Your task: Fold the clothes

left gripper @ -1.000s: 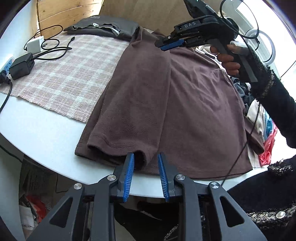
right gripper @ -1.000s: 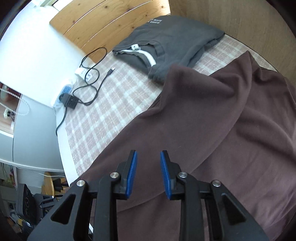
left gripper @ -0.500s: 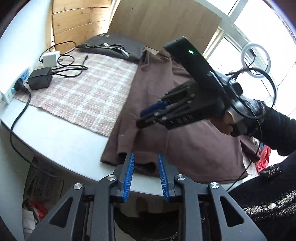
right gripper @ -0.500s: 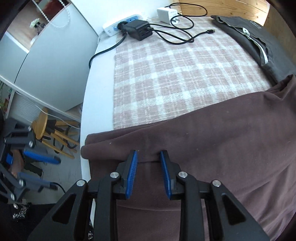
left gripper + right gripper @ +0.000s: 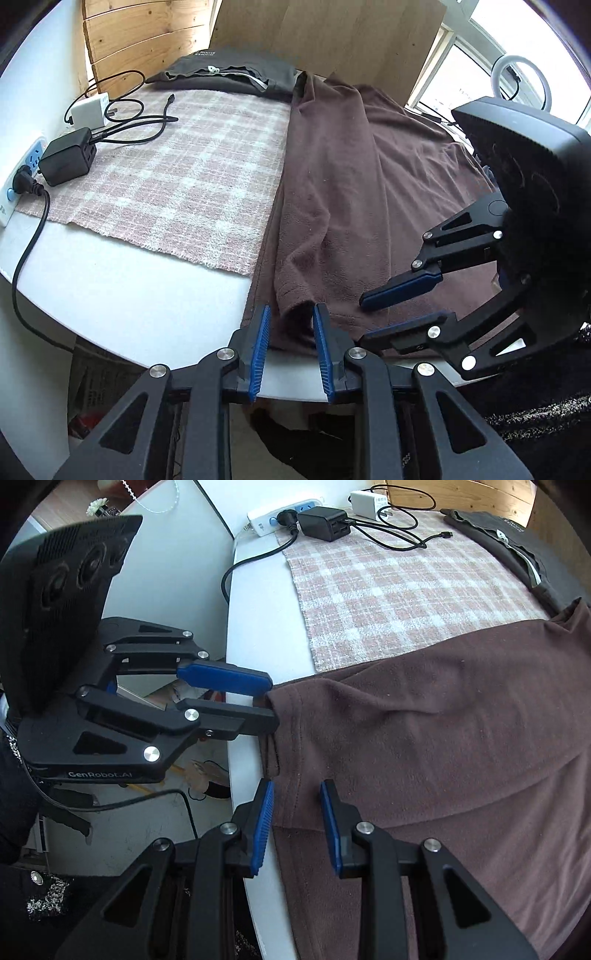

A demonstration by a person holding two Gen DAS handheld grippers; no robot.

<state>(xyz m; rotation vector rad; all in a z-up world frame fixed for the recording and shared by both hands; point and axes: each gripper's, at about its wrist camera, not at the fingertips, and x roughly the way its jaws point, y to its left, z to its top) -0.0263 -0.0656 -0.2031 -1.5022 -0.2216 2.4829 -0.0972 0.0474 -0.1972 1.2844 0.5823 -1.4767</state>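
Note:
A brown fleece garment lies spread over a round white table, with one long side folded inward. My left gripper sits at the garment's near corner. Its jaws are closing with the folded corner between them, and a gap still shows beside the pads. Just to its right, my right gripper hovers over the same hem edge, jaws apart and straddling the fabric without pinching it.
A pink plaid cloth covers the table's left part. On it are a black charger, a white adapter and loose cables. A folded dark grey garment lies at the back by wooden panels. The table edge is right under both grippers.
My right gripper swept from the garment's far end down to the near hem, beside the left gripper. The left gripper edged onto the garment's corner and its jaws narrowed a little.

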